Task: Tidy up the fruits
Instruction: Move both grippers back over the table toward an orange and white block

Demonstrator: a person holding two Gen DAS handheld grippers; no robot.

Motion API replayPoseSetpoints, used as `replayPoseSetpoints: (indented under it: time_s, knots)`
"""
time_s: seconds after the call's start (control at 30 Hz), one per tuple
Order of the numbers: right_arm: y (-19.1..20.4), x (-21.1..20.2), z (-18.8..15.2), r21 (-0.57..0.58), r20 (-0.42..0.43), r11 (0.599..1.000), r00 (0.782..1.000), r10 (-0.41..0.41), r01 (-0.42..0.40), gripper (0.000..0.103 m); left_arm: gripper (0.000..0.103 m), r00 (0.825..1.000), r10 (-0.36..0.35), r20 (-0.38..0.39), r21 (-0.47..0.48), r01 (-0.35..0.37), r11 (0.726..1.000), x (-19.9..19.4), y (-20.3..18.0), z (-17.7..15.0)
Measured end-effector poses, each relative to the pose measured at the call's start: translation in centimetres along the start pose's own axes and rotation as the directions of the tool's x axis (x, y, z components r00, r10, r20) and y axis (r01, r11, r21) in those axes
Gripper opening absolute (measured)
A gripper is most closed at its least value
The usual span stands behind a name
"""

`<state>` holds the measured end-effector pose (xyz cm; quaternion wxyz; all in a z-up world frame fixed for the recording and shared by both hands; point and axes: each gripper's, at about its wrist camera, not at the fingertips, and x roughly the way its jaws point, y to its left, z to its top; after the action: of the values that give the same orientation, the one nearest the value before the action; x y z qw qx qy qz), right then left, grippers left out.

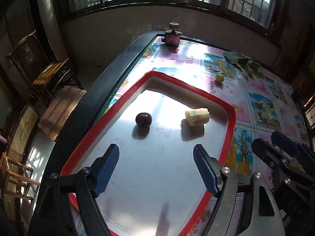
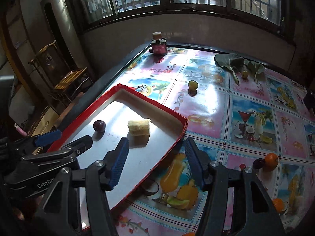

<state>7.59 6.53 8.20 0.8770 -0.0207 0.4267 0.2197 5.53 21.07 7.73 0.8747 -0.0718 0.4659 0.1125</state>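
Blue ribbed pads of the left gripper [image 1: 156,169] stand wide apart over the near end of the red-rimmed tray [image 1: 230,133], nothing between them. On the tray's shiny floor, further in, a dark plum [image 1: 143,119] lies left of a peeled banana piece [image 1: 197,116], the two apart. Beyond the rim, on the fruit-print tablecloth [image 1: 261,106], sits a small yellow-green fruit [image 1: 219,78]; a dark red jar [image 1: 172,35] stands at the far edge.

From the right wrist, the right gripper [image 2: 155,163] is released too, its jaws empty, one pad over the tray, the other over the cloth. An orange [image 2: 271,161] touches a dark fruit [image 2: 258,163] on the cloth at right. Green leaves [image 2: 236,63] lie far back. At left, the other gripper hovers by the tray's edge.
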Motion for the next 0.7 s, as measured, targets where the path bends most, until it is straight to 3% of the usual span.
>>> replayPoseSetpoints:
  time_s: [0.17,0.4,0.5,0.7]
  knots:
    - [-5.8,-5.4,-4.3,0.071,0.027,0.997,0.999,-0.017,0.015,0.060,0.078,0.998,-0.054,0.038,0.054,0.052,0.997,-2.5,-3.8,-2.8]
    - [-16.3,-13.1,-9.8,0.124,0.063,0.973,0.977,-0.204,0.195,0.066,0.078,0.991,-0.128,0.023,0.191,0.122,0.974,-4.6,-10.4,-7.7]
    - [-19.7,-13.9,-11.9,0.107,0.033,0.964,0.969,-0.247,0.242,0.071,0.078,0.992,-0.122,0.011,0.240,0.116,0.964,-4.5,-12.7,-9.3]
    - [-23.3,-12.2,-15.0,0.094,-0.045,0.972,0.976,-0.214,0.218,0.071,0.078,0.997,-0.071,0.023,0.259,0.063,0.964,-4.5,-13.9,-10.1]
